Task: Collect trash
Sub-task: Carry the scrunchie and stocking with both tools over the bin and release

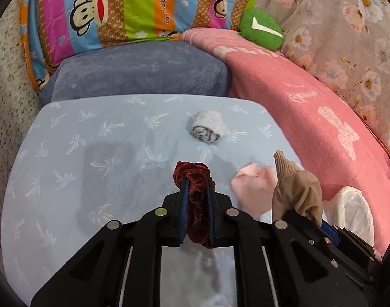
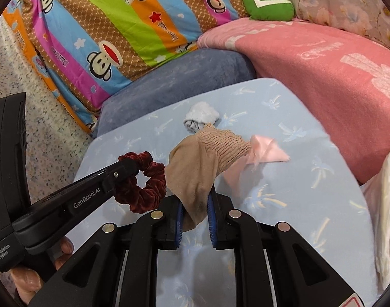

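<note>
Left gripper [image 1: 197, 186] pinches maroon scrunchie [image 1: 195, 176]; right gripper [image 2: 195, 202], alongside, clamps tan sock [image 2: 195, 168] above blue sheet [image 1: 67, 140].

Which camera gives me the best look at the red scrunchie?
The right wrist view: the scrunchie shows side-on as a full ring, pinched by the left gripper. The left wrist view shows it only edge-on, bunched between the fingers.

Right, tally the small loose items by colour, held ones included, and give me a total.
Dark red velvet scrunchie, shut in the left gripper: 1
Tan ribbed sock, shut in the right gripper: 1
Pink cloth scrap, on the blue sheet: 1
White rolled sock, on the sheet: 1
Total: 4
</note>
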{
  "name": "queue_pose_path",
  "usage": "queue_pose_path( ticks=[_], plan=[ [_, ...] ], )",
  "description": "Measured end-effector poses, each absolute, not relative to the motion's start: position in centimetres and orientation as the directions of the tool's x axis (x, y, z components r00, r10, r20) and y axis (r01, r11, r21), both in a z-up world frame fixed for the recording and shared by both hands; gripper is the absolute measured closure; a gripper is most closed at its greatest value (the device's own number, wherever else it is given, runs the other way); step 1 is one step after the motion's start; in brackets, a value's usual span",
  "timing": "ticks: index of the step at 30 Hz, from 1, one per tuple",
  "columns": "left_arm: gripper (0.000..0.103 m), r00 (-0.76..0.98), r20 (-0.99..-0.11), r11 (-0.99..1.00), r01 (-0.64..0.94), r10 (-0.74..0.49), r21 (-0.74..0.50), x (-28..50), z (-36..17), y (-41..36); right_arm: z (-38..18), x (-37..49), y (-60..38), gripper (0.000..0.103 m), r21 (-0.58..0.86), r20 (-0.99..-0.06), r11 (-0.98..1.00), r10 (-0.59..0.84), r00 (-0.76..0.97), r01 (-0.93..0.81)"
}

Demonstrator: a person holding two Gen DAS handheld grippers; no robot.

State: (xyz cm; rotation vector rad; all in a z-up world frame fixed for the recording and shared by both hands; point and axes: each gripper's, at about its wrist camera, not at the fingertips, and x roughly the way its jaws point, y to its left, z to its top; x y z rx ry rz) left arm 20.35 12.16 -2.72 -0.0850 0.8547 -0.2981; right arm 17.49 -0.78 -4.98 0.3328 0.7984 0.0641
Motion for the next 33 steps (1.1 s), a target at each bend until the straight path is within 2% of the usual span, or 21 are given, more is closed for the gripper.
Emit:
queue_pose_path(
  ticks=[18,33],
  plan=[
    [0.091,0.644,-0.653,0.903,0.401,-0.398,-0.155,13.9,3.2,3.5,2.4,8.1,-9.7,0.087,0.363,-0.571,0.918,0.085,0.817,0.158],
    [0.091,0.551,-0.669,0.800,0.589,-0.499,-0.111,9.0,3.4,-6.5,2.9,1.3,-18.7,0.087,0.400,-0.549,0.867,-0.032,0.835,0.297]
  ],
)
